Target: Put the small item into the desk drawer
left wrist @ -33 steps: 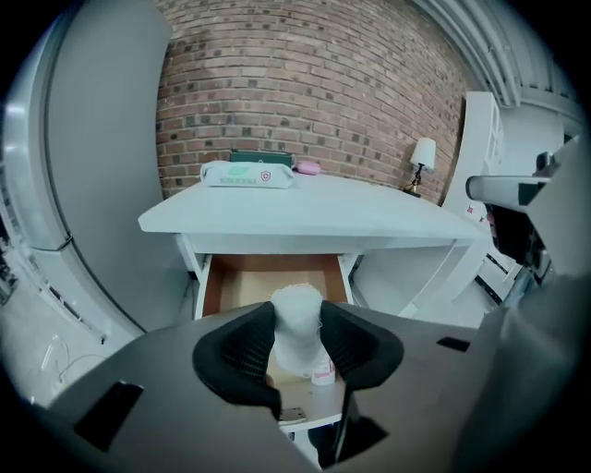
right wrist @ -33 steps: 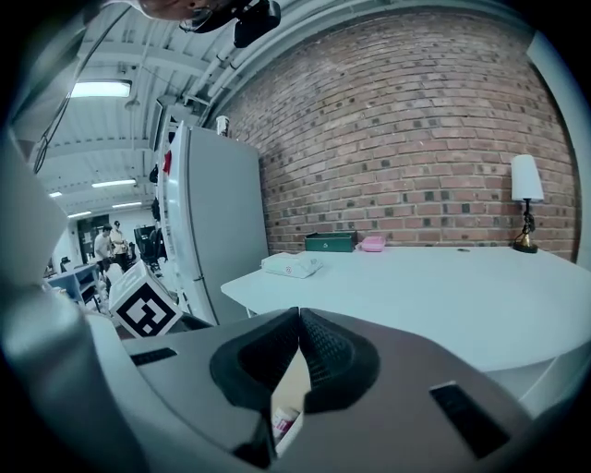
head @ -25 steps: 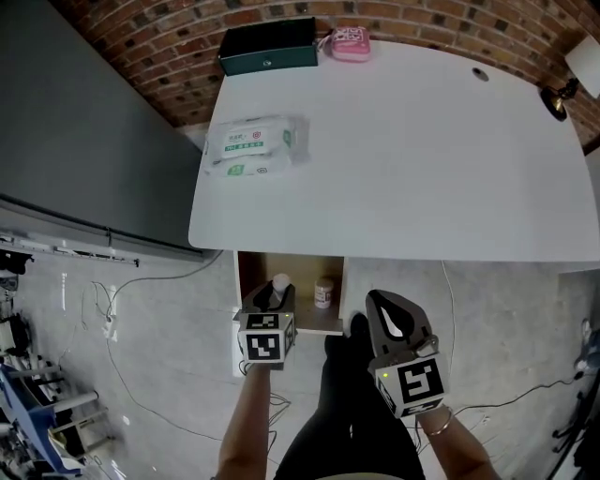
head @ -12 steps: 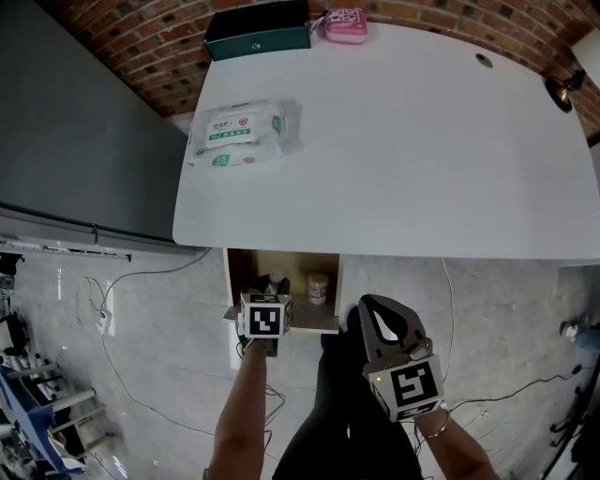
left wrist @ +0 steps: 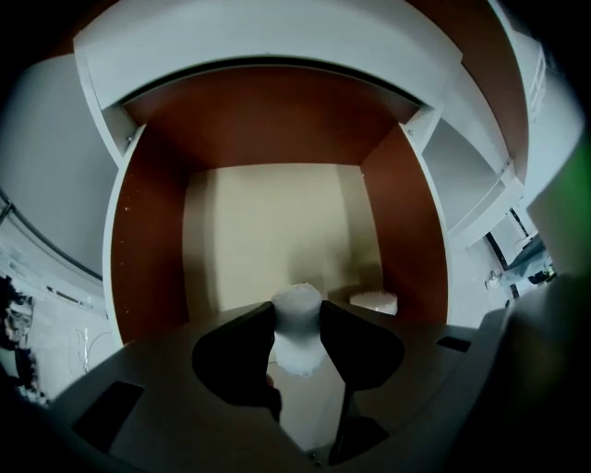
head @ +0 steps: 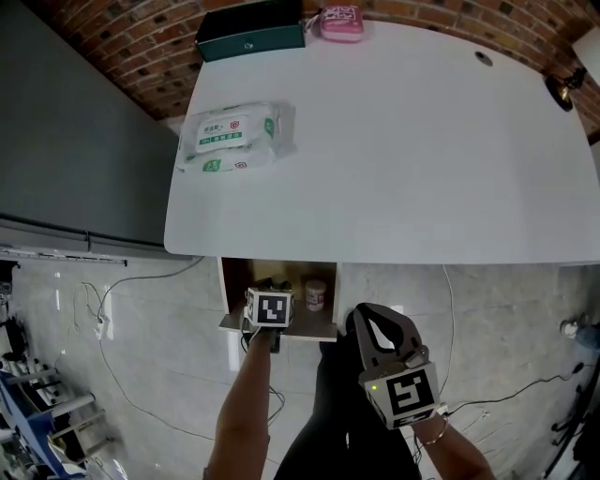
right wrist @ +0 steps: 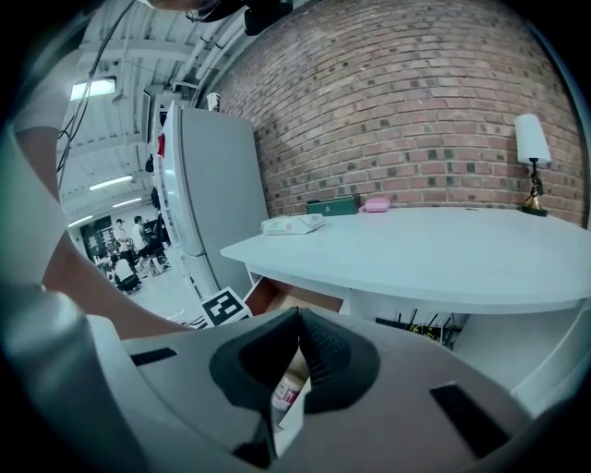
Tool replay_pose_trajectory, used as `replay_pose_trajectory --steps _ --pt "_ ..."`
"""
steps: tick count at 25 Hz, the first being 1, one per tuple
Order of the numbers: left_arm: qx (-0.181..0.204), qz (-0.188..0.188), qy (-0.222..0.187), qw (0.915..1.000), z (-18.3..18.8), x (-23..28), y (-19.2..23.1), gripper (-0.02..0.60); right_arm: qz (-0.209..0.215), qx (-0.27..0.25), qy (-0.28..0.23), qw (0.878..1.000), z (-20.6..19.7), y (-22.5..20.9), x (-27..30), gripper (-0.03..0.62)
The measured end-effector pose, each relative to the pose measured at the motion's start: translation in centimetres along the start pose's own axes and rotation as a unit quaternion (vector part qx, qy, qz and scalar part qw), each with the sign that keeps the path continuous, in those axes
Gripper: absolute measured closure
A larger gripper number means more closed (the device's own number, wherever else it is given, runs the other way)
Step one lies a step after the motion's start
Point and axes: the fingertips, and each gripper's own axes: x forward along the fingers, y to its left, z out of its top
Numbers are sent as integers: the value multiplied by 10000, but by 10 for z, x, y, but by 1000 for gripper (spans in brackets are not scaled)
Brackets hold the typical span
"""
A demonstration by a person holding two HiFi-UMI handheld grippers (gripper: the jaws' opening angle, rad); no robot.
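Left gripper view: white bottle [left wrist: 297,325] tight between jaws of left claw [left wrist: 297,312]

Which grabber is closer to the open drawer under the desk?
Left. The left gripper reaches into the drawer holding a small white bottle; the right gripper hangs shut outside its front.

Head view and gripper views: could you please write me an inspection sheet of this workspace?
Surface: white desk; drawer beneath it open.
Job's things: small white bottle at the drawer mouth; second bottle inside, at right.
Clutter: wipes pack, green box, pink pouch, lamp.
Grippers: left gripper shut on the small white bottle; right gripper shut, empty.
Cables: loose cable on the floor.
Surroundings: brick wall, grey fridge.
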Motion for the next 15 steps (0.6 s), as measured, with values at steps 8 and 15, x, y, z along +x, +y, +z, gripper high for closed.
replay_pose_trajectory --steps 8,15 --pt "34 59 317 9995 -4 27 0 407 4 45 80 10000 -11 -2 4 586" --pt "120 78 493 9987 -4 41 -1 405 65 81 150 9998 -21 0 5 586"
